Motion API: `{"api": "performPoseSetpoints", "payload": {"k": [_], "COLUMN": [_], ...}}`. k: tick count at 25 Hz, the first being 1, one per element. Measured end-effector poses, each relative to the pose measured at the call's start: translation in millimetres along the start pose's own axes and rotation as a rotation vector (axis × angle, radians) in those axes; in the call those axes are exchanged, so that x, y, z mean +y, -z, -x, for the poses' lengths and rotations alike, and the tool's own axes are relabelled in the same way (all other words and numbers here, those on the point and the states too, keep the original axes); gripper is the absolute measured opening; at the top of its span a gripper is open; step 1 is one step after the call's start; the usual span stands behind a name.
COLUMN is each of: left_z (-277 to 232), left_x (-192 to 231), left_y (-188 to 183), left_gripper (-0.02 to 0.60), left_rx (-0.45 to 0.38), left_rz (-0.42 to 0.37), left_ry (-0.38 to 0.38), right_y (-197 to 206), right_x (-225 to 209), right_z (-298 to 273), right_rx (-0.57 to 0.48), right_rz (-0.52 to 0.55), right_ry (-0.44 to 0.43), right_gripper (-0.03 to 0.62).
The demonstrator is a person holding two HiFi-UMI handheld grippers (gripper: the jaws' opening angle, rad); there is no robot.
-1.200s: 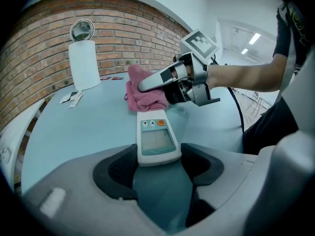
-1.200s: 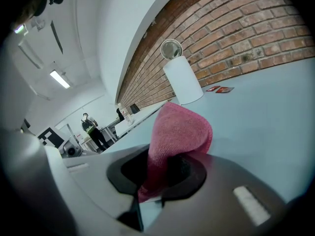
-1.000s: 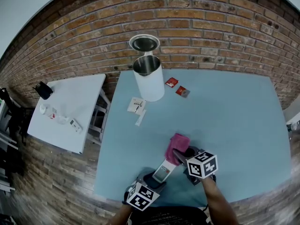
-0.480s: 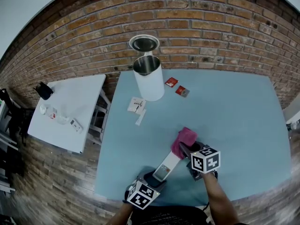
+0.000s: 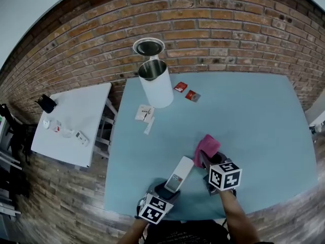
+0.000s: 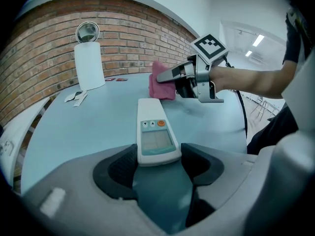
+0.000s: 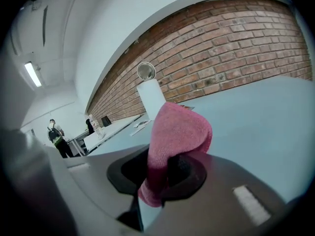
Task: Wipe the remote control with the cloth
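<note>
A white remote control with a small screen and an orange button lies lengthwise over the blue table. Its near end sits between the pads of my left gripper, which is shut on it. A pink cloth stands folded out of my right gripper, which is shut on it. The cloth is just right of the remote's far end and apart from it.
At the back left of the table stands a white kettle with its lid open. Two red packets and white paper slips lie beside it. A white side table stands to the left, and a brick wall runs behind.
My right gripper has carried the pink cloth to the right, off the remote, so the remote's whole top now shows. The left gripper has kept still on the remote.
</note>
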State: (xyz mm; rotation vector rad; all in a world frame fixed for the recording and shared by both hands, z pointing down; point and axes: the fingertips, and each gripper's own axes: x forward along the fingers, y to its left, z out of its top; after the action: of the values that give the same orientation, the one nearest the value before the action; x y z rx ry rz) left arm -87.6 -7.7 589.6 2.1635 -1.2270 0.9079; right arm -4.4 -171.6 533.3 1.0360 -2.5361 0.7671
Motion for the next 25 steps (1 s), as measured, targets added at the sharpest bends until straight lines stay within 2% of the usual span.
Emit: {"api": "performPoseSetpoints", "payload": {"k": [3, 25], "left_z": [-1.4, -1.5], "left_x": [1.2, -1.2], "left_y": [0.1, 0.4], "left_gripper": [0.278, 0.278], "left_rx": [-0.011, 0.021], "left_rz": [0.01, 0.039], "left_ry": [-0.014, -0.007], "right_y": [9.9, 65.0], "right_x": [-2.6, 67.2], "right_z": [5.4, 32.0], "right_rx": [0.004, 0.091], "right_rz": [-0.009, -0.009], "right_ry": [0.011, -0.171], "right_gripper": [0.067, 0.068]}}
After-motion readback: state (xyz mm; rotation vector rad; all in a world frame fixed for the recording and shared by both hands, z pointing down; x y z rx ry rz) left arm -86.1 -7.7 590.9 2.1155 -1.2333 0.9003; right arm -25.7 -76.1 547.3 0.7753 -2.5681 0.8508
